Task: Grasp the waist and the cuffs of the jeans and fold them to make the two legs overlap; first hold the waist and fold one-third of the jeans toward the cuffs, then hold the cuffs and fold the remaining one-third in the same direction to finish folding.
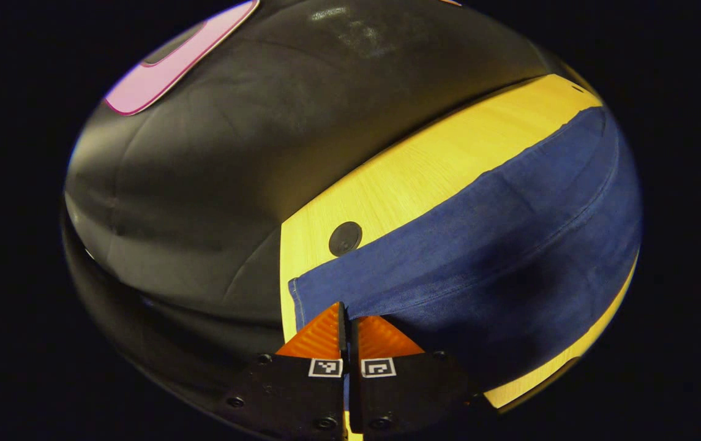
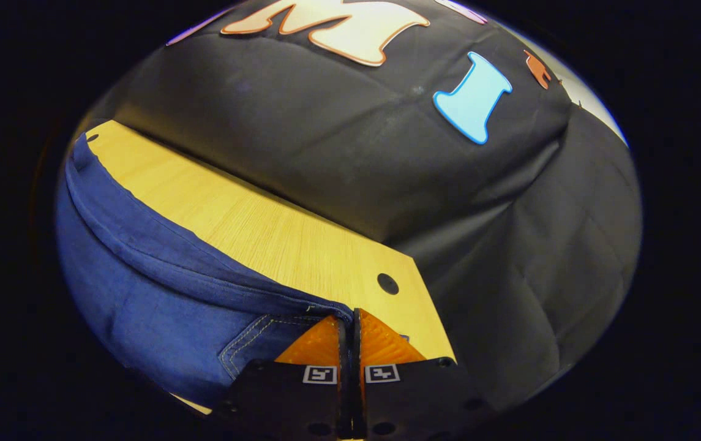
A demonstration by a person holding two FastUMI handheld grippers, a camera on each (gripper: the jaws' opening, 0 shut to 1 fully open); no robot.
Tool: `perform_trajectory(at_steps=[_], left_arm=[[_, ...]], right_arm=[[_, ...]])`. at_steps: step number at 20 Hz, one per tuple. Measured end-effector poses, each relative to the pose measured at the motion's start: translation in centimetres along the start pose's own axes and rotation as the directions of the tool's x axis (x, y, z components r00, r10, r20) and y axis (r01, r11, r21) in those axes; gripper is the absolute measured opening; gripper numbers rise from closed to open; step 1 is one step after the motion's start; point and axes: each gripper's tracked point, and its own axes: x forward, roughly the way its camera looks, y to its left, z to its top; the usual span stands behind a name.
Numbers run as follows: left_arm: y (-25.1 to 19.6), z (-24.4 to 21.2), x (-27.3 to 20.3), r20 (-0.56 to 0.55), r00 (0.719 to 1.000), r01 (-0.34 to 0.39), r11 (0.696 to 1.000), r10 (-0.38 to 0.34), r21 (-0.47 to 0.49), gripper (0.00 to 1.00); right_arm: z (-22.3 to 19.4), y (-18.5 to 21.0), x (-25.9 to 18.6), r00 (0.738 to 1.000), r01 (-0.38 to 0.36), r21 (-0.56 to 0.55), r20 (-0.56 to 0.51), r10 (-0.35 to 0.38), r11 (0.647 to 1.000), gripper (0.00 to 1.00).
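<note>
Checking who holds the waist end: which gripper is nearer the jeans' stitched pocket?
Right. The right gripper pinches the jeans beside the pocket stitching; the left gripper grips the cuff end.

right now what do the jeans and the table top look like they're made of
Jeans: blue denim by the look, matte woven cloth with pale contrast stitching along a seam near the right gripper. Table top: light wood or a wood-look laminate, with fine straight grain, a smooth satin finish and a round dark hole; which of the two is unclear.
</note>
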Motion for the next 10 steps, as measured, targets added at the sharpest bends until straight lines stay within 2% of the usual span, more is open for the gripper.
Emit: perform_trajectory(at_steps=[2, 3, 5, 6, 8, 10], left_arm=[[-0.1, 0.0, 0.1, 0.027, 0.999, 0.026, 0.998, -0.024, -0.058, 0.0], [-0.3, 0.4, -0.4, 0.048, 0.998, 0.053, 0.995, -0.049, -0.086, 0.0], [0.1, 1.8, -1.5, 0.129, 0.991, 0.045, 0.989, -0.027, -0.139, 0.62], [0.9, 3.3, -1.5, 0.179, 0.984, 0.023, 0.984, 0.009, -0.175, 0.93], [1.0, 5.3, -4.8, 0.278, 0.959, 0.03, 0.964, 0.046, -0.265, 0.94], [1.4, 7.4, -8.3, 0.362, 0.931, 0.089, 0.932, 0.047, -0.35, 0.95]], right_arm=[[-0.5, 0.2, 0.7, 1.0, 0.014, 0.049, -0.017, -0.013, 0.999, 0.07], [-0.6, -0.2, 0.1, 0.999, 0.035, 0.081, -0.019, -0.034, 0.996, 0.38], [0.7, -0.7, -1.2, 0.999, 0.036, 0.16, -0.001, -0.037, 0.986, 1.0], [1.1, -1.4, -1.9, 0.999, 0.039, 0.199, 0.008, -0.042, 0.979, 0.99], [1.0, -3.3, -3.2, 0.998, 0.05, 0.279, 0.011, -0.056, 0.959, 1.0], [-0.2, -5.1, -4.2, 0.998, 0.058, 0.378, 0.008, -0.066, 0.924, 1.0]])
